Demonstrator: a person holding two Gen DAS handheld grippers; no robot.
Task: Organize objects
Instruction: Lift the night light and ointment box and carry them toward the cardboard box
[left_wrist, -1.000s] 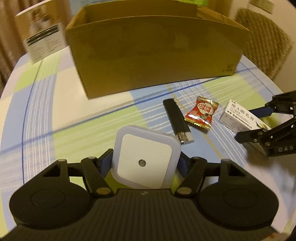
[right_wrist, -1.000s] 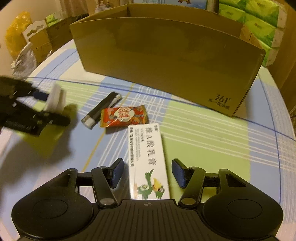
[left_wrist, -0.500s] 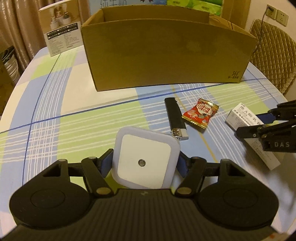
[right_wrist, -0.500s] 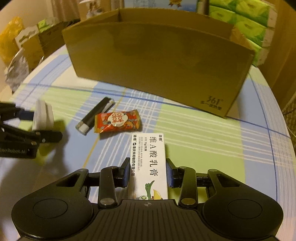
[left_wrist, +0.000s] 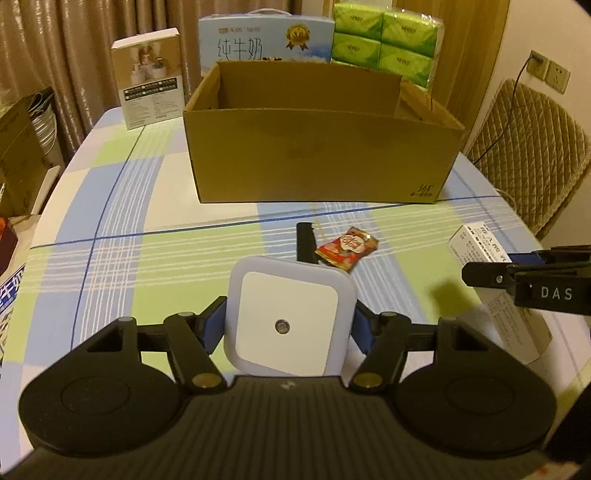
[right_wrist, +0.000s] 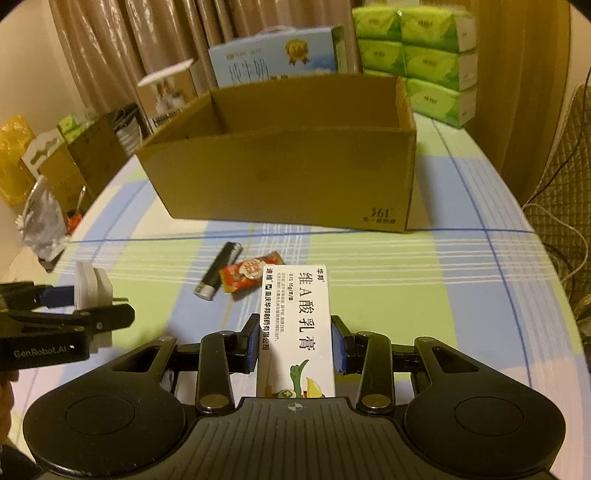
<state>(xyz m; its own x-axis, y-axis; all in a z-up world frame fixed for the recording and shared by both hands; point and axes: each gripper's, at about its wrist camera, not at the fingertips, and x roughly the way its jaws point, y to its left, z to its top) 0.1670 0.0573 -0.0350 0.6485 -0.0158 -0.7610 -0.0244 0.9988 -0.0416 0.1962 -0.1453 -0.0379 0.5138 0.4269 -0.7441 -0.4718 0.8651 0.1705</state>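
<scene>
Left gripper (left_wrist: 288, 326): clamped on a white square night light (left_wrist: 286, 325), held above the checked worktop (left_wrist: 147, 258). Right gripper (right_wrist: 294, 349): clamped on a white ointment box (right_wrist: 295, 328), likewise off the worktop. Lighter (right_wrist: 218, 271) and red candy packet (right_wrist: 251, 271) lie touching, near the open cardboard box (right_wrist: 288, 177).

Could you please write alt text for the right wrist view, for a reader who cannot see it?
The right gripper holds a white ointment box above a checked table, facing an open cardboard box. A lighter and candy lie ahead; at left, the left gripper holds a white night light.
</scene>
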